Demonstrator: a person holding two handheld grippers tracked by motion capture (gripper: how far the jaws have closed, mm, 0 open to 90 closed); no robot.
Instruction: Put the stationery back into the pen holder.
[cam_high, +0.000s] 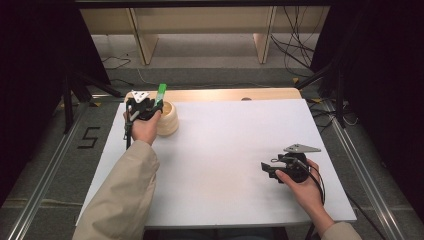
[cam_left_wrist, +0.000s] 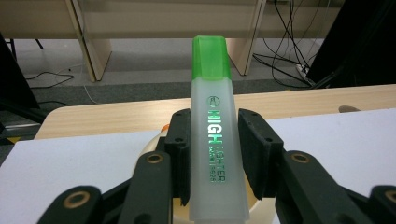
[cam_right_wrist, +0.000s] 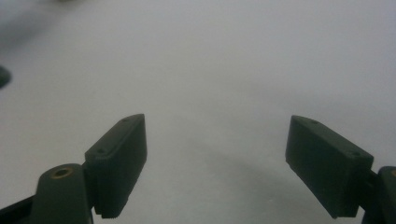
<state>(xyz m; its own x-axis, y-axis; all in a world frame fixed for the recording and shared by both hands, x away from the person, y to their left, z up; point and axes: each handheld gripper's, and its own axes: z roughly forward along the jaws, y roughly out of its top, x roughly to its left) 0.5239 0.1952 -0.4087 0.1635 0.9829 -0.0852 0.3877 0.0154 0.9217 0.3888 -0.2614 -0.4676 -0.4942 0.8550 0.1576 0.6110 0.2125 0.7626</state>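
A pale highlighter with a green cap (cam_left_wrist: 215, 158) stands upright between the pads of my left gripper (cam_left_wrist: 215, 126), which is shut on its barrel. In the high view the left gripper (cam_high: 150, 106) is at the far left of the white board, with the highlighter's green cap (cam_high: 161, 92) sticking up over a round wooden cup (cam_high: 169, 120). Part of the cup's pale rim (cam_left_wrist: 150, 145) shows just below the jaws, with something small and orange at its edge. My right gripper (cam_high: 266, 168) rests low over the board's right side. Its jaws (cam_right_wrist: 215, 163) stand wide apart with nothing between them.
A white board (cam_high: 225, 150) covers a wooden table whose far edge (cam_high: 215, 94) shows behind it. Beyond are wooden shelf legs (cam_high: 142, 42), loose cables (cam_high: 295, 45) on the floor and black stand legs (cam_high: 75, 90) at both sides.
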